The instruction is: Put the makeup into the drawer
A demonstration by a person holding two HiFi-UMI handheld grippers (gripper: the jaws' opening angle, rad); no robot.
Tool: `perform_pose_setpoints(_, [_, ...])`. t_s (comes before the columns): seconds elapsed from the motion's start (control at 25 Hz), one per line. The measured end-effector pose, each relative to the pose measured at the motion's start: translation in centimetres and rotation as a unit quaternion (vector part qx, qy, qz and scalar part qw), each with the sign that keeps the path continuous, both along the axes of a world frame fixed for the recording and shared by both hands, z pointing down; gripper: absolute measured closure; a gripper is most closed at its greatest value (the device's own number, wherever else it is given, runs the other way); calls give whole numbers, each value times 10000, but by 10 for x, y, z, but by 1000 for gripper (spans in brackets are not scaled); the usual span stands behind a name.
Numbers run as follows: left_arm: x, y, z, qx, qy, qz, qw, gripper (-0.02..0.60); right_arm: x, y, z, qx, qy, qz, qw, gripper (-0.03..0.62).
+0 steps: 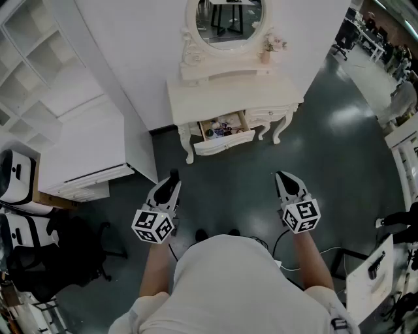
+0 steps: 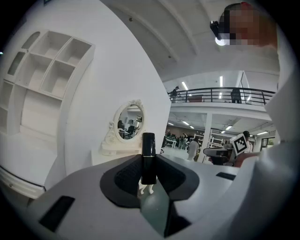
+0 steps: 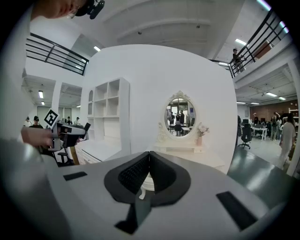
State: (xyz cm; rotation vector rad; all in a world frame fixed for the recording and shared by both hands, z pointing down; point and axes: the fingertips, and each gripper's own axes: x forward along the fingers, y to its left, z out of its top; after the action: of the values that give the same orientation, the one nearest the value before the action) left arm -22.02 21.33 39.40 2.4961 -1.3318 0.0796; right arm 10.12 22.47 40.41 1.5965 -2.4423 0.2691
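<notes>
Item in hand: one black lipstick, standing upright, clamped by its lower half between the pads of the left gripper. It is carried at the near left of the scene, well apart from its destination. The right gripper carries nothing; its jaws are pressed together. Destination: one drawer, pulled open at the left front of the dressing table on the far side of the dark floor, with the person standing well back from it. The drawer already holds several small items, too small to count or name. Advice for the step: close the gap to the table first, with the left gripper level enough that the tube does not tip out of its narrow hold. Bring it over the open drawer from above and clear of the front panel, lower it into a free patch among the contents, and only then part the jaws, since a smooth round tube is likely to roll if dropped from height. The free right gripper is available to steady or afterwards push the drawer. Count: lipstick, one; grippers, two; open drawers, one; on the tabletop, one oval mirror and one small vase of flowers.
</notes>
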Motion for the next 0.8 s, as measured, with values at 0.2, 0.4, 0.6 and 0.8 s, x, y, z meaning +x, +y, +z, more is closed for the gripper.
perform_pose_setpoints(0.2, [3, 1, 2, -18, -7, 17, 10000, 480, -1, 0, 2, -1, 23, -26, 10000, 566])
perform_pose_setpoints(0.4, [6, 2, 3, -33, -19, 18, 10000, 480, 1, 1, 4, 0, 43, -56, 10000, 566])
perform_pose_setpoints(0.6, [13, 3, 5, -71, -43, -26, 10000, 480, 8, 0, 6, -7, 52, -101, 9999, 565])
perform_pose_setpoints(0.8, [23, 4, 7, -88, -71, -68, 9999, 480, 22, -3, 12, -92, 14, -59, 9999, 565])
